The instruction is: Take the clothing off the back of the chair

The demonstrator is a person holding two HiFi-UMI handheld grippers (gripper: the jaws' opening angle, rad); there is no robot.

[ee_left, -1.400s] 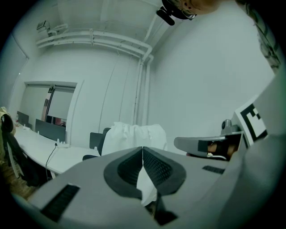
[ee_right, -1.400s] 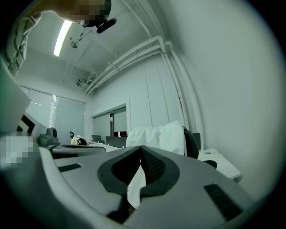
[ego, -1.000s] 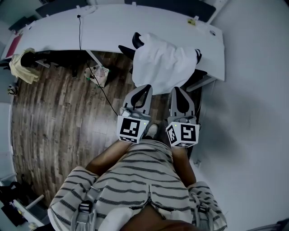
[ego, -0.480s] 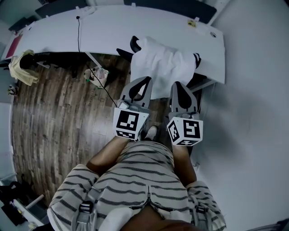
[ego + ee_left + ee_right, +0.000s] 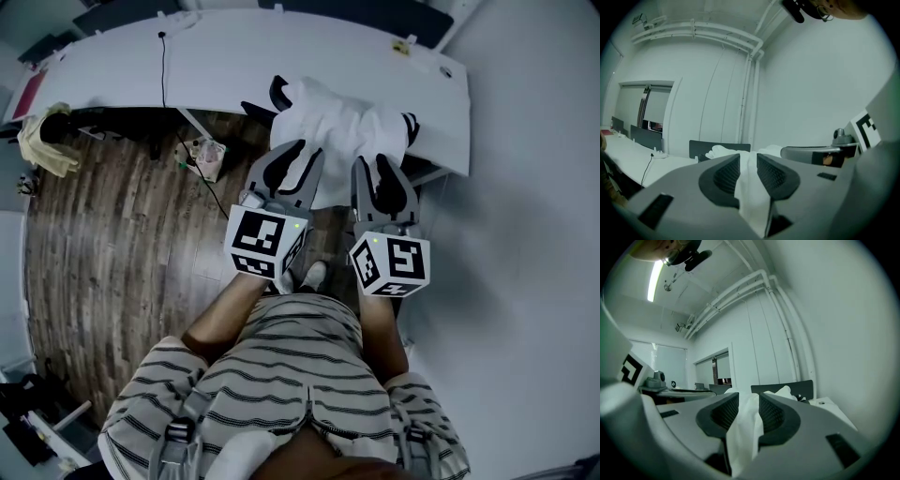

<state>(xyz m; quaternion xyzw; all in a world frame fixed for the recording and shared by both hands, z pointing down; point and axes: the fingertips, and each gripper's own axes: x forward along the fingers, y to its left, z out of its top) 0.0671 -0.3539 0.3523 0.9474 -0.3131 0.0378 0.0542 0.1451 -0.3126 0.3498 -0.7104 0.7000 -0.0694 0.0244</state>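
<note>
L gripper (image 5: 300, 157) & R gripper (image 5: 382, 171) are held side by side, pointing fwd approx level, marker cubes toward the person. Both prs of jaws have just been opening & stand partly apart, w/ white cloth (image 5: 752, 187) in each gap. Bare forearms (image 5: 217, 317) bent at elbows.

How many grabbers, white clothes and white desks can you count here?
Grippers: 2, the left gripper and the right gripper; both have just been opening their jaws, with the cloth between them
White clothing: 1
White desk: 1
Total: 4
</note>
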